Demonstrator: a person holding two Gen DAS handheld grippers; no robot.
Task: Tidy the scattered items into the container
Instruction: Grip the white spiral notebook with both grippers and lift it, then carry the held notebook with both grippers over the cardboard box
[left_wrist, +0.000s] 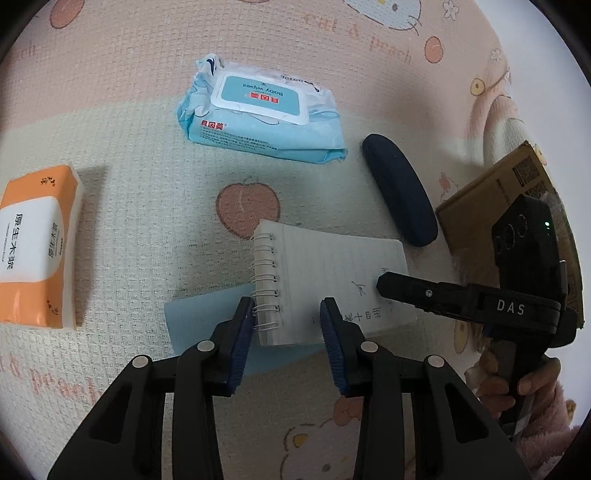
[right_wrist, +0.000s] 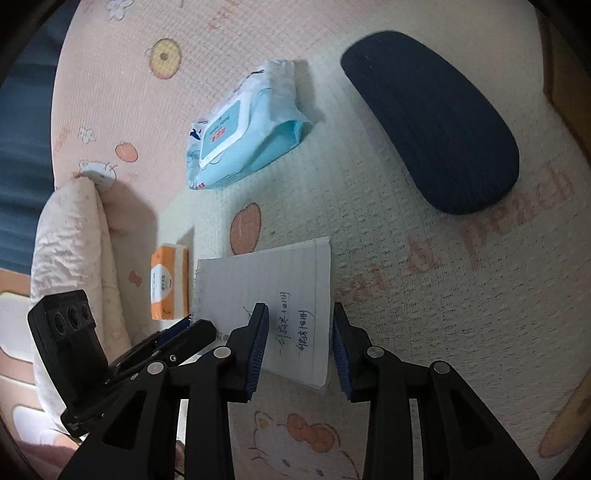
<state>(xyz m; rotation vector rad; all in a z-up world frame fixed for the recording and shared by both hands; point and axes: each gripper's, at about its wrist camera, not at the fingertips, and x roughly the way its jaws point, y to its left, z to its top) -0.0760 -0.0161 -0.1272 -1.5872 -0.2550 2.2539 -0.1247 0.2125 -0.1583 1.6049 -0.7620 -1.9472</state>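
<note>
A spiral notepad (left_wrist: 325, 280) lies open on the play mat, its blue cover (left_wrist: 207, 325) folded out underneath. My left gripper (left_wrist: 288, 314) is open with its jaws either side of the notepad's spiral corner. My right gripper (right_wrist: 300, 325) is open over the notepad's (right_wrist: 266, 295) opposite edge; it also shows in the left wrist view (left_wrist: 384, 286). A blue baby-wipes pack (left_wrist: 258, 110), a dark blue glasses case (left_wrist: 399, 188) and an orange tissue pack (left_wrist: 37, 243) lie on the mat. A cardboard box (left_wrist: 491, 199) stands at the right.
A patterned play mat (left_wrist: 129, 184) covers the floor. A rolled pale quilt (right_wrist: 74, 251) lies at the left in the right wrist view. The wipes (right_wrist: 243, 129), the case (right_wrist: 436, 118) and the tissue pack (right_wrist: 168, 288) surround the notepad.
</note>
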